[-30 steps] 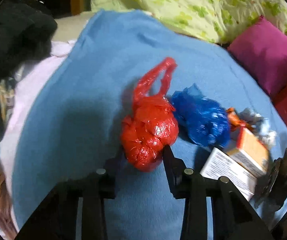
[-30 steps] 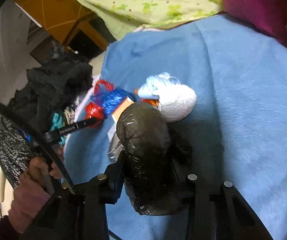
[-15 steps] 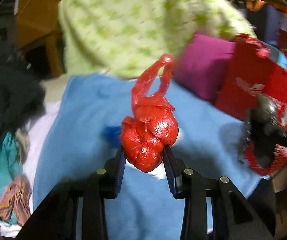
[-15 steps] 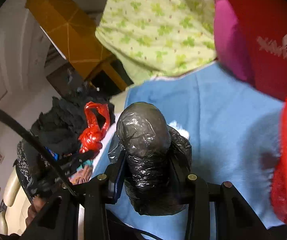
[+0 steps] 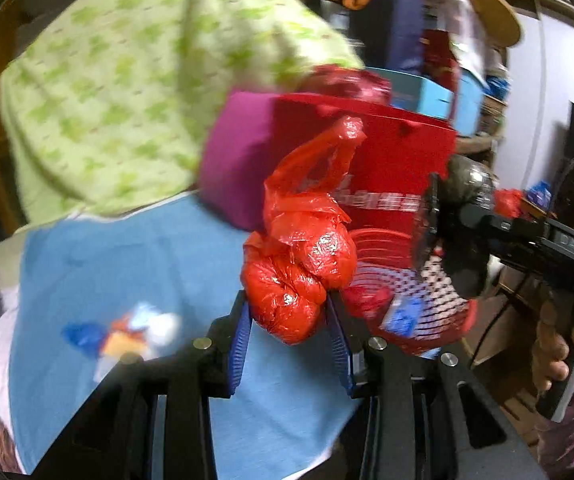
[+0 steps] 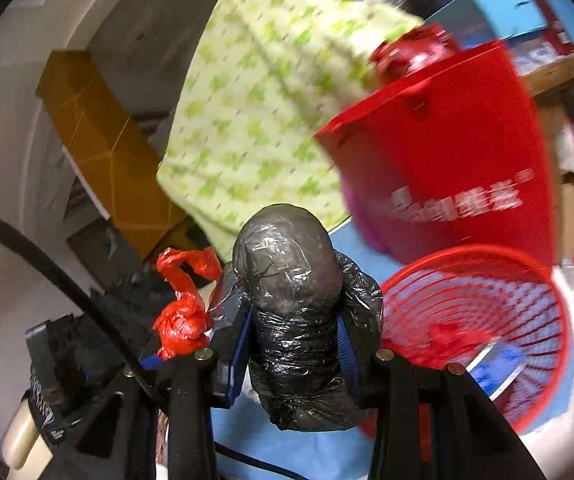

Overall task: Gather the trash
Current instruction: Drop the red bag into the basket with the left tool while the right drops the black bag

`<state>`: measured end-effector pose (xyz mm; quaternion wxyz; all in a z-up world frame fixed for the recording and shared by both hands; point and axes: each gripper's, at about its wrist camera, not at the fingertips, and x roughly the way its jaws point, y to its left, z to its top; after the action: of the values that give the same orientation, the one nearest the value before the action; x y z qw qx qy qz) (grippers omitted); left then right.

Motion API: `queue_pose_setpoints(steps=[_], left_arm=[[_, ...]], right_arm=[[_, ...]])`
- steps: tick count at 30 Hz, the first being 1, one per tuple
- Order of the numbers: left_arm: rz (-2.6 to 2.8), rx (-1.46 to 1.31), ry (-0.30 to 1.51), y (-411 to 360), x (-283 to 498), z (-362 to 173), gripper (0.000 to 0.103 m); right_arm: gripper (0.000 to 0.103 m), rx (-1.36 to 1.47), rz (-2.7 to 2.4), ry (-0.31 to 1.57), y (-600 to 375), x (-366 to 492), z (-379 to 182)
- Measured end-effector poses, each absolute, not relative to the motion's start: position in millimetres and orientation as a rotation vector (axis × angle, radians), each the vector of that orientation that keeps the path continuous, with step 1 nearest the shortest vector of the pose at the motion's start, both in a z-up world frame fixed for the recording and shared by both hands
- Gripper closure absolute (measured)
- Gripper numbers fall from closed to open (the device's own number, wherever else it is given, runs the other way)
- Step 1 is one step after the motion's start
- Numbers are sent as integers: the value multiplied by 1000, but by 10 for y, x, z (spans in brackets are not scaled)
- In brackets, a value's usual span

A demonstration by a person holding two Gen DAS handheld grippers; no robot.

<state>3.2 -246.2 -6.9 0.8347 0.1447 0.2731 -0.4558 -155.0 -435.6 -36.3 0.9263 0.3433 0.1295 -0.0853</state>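
My left gripper (image 5: 289, 314) is shut on a knotted red plastic bag (image 5: 299, 268), held up in the air above the blue blanket (image 5: 127, 280). My right gripper (image 6: 295, 340) is shut on a wrapped black plastic bag (image 6: 291, 280). A red mesh basket (image 6: 487, 320) stands low at the right in the right wrist view, with scraps of red and blue trash inside; it also shows behind the red bag as the basket (image 5: 419, 304) in the left wrist view. The right gripper with its black bag (image 5: 467, 188) hangs over that basket. The red bag (image 6: 181, 316) appears left of the black one.
Several bits of trash (image 5: 127, 332) lie blurred on the blue blanket. A red paper bag (image 6: 455, 152), a magenta cushion (image 5: 239, 160) and a green-patterned quilt (image 5: 127, 100) stand behind. A hand (image 5: 567, 352) grips the right tool's handle. Dark clothes (image 6: 135, 292) lie at the left.
Both grippers rose off the blanket with their bags and swung right toward the red basket. The trash pile now lies far back at the left.
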Motion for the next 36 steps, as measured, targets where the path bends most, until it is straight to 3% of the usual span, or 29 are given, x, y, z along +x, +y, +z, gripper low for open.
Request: queue_pose_setpoints(steps=[12,16,19,25,36], left_arm=[[-1070,370,677,-3531,-190,-297,61],[-1063,388,717,-3683,-179,-437,47],[-1057,404,723,-3707,-173,-505,44],[-1027,356,701,-3386,-104,-428,43],[-732,291,590,-2011,154,-384,37]], right_arm=[[59,827,-294,247,-4952,-2000,-744],[56,868,-306,252,-5029,-2033,-891],[32,890,-315,247,-5063,-2058,-921],[32,814,-294,207,-4933,-2064,-724],[32,646,-113,222,-4137,-1404,-279]])
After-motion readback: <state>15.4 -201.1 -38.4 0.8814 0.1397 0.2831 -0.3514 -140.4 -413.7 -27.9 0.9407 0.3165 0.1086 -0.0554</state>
